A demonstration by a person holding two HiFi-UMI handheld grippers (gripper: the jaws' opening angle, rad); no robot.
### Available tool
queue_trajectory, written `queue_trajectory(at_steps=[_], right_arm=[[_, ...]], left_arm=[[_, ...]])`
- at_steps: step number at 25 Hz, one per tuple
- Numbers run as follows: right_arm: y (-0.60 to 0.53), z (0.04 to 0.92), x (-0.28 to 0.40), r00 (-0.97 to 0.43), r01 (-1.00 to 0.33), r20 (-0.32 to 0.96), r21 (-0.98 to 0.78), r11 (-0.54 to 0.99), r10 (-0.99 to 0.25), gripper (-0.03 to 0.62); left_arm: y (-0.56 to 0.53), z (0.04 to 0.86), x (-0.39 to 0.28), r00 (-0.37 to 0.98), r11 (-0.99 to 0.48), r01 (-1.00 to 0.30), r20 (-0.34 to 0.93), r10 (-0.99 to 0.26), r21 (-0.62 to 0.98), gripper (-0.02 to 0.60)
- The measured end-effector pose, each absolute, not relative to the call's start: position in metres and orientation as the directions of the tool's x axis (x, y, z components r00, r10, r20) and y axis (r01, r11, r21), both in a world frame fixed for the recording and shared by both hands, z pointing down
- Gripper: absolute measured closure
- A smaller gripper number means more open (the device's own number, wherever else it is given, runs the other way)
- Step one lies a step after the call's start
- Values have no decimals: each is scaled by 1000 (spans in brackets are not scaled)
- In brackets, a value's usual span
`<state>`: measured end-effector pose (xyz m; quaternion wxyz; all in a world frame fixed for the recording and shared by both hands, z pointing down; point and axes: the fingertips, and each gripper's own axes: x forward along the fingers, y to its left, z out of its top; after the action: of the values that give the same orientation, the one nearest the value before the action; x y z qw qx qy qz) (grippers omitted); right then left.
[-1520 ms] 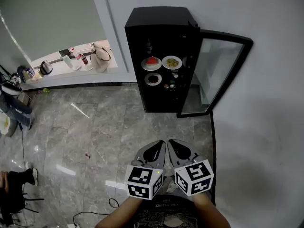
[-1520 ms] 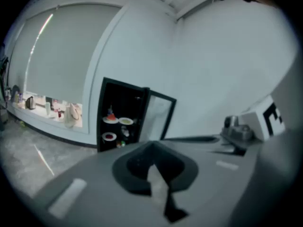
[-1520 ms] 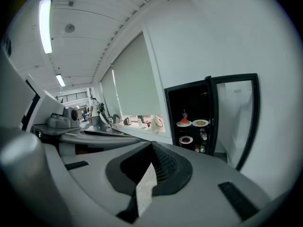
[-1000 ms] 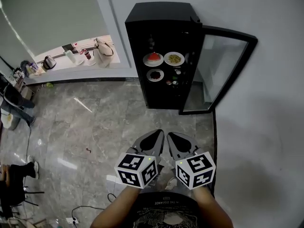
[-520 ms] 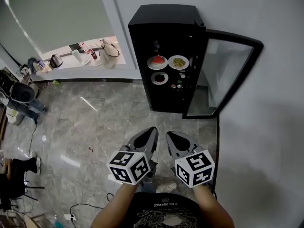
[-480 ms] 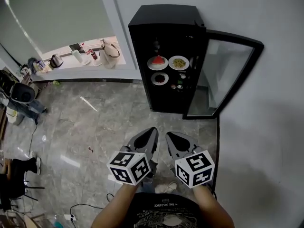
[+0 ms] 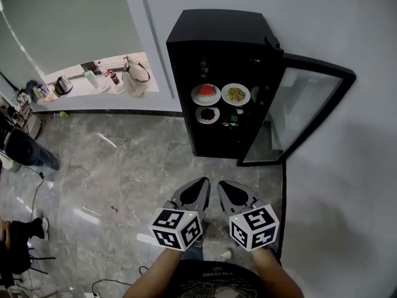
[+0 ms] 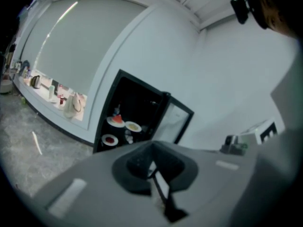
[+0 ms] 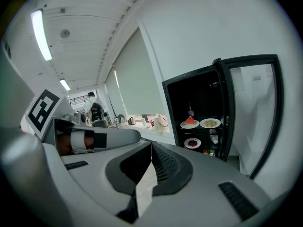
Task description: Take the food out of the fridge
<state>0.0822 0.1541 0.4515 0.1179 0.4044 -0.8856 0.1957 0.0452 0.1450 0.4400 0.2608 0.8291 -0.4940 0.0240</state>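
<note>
A black fridge (image 7: 217, 42) stands against the wall with its glass door (image 7: 310, 110) swung open to the right. On an upper shelf sit a plate of red food (image 7: 205, 94) and a plate of yellowish noodles (image 7: 236, 94). Below them are a small plate of dark red food (image 7: 208, 114) and a few small jars (image 7: 234, 120). My left gripper (image 7: 200, 185) and right gripper (image 7: 223, 186) are side by side over the floor, well short of the fridge, both shut and empty. The same plates appear far ahead in the left gripper view (image 8: 116, 122) and the right gripper view (image 9: 190, 123).
A window ledge (image 7: 99, 79) at the back left carries a kettle, bottles and a bag. A person (image 7: 25, 151) stands at the left edge, and a cable lies on the marble floor (image 7: 124, 166). A white wall (image 7: 347, 197) runs along the right.
Both grippers have moved together towards the fridge, which now looks slightly nearer. Their jaws stayed shut throughout.
</note>
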Motion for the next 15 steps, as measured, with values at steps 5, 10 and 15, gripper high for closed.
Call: queue_trajectory(at_steps=[5, 10, 15], right_arm=[[101, 462, 55, -633, -774, 389, -296, 559, -670, 594], [50, 467, 30, -615, -787, 391, -359, 501, -685, 594], [4, 469, 6, -592, -794, 371, -419, 440, -716, 593]], left_arm=[[93, 450, 26, 544, -400, -814, 308, -781, 421, 597], [45, 449, 1, 580, -447, -797, 309, -754, 406, 597], [0, 448, -26, 602, -471, -782, 296, -742, 408, 597]])
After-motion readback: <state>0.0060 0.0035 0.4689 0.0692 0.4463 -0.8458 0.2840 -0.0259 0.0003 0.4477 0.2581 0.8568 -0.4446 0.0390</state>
